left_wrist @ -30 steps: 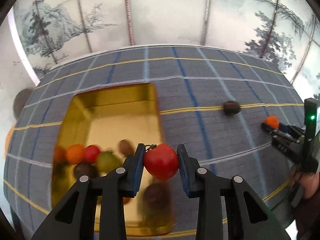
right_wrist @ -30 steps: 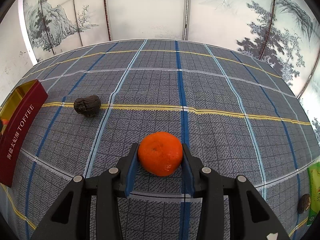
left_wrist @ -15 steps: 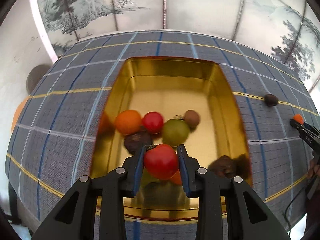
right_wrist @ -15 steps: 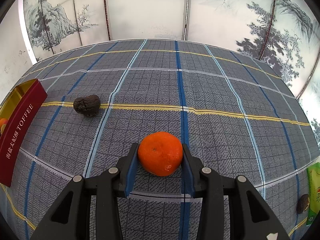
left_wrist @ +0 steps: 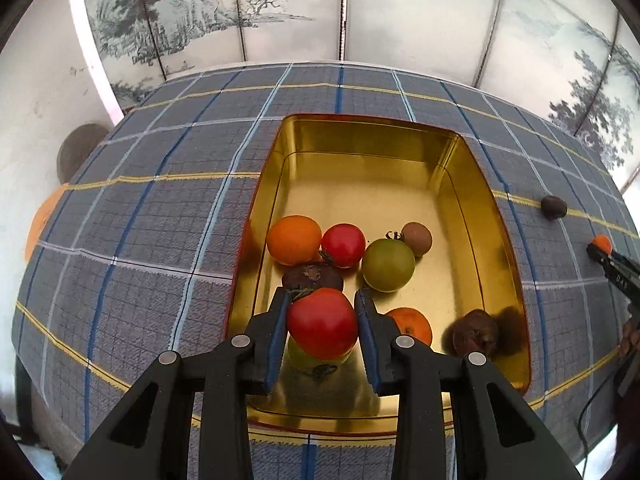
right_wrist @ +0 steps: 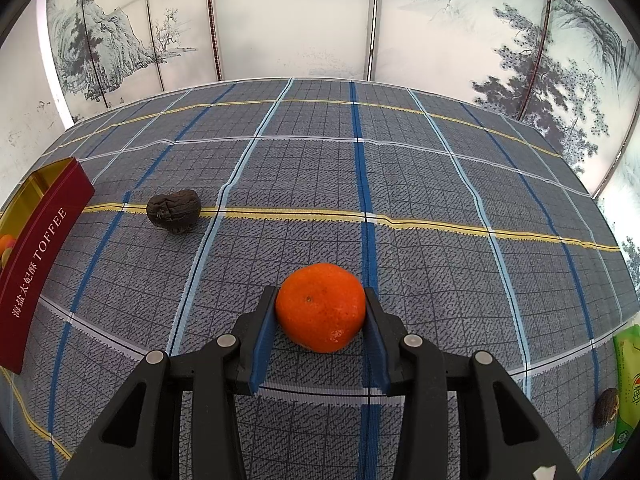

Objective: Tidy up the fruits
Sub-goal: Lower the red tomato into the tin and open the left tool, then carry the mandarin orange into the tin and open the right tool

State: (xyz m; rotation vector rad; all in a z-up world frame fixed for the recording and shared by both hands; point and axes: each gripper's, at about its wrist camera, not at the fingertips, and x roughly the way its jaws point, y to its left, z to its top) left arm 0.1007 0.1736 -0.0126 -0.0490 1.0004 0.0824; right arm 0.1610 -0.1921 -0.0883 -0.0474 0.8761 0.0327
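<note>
Two claws are loaded: the left gripper (left_wrist: 322,322) pinches a red tomato (left_wrist: 322,323) above the near end of the gold tin (left_wrist: 372,132), over fruit lying just beneath its fingertips. The right gripper (right_wrist: 320,308) pinches a mandarin (right_wrist: 321,306) between its pads, over the checked cloth (right_wrist: 420,184). Both fruits look light, smooth and soft-skinned, so grip across the widest girth with moderate pressure.

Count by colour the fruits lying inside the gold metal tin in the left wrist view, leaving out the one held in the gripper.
Red round fruit: 1
Orange round fruits: 2
Green round fruits: 2
Brown or dark fruits: 3
Total: 8
</note>
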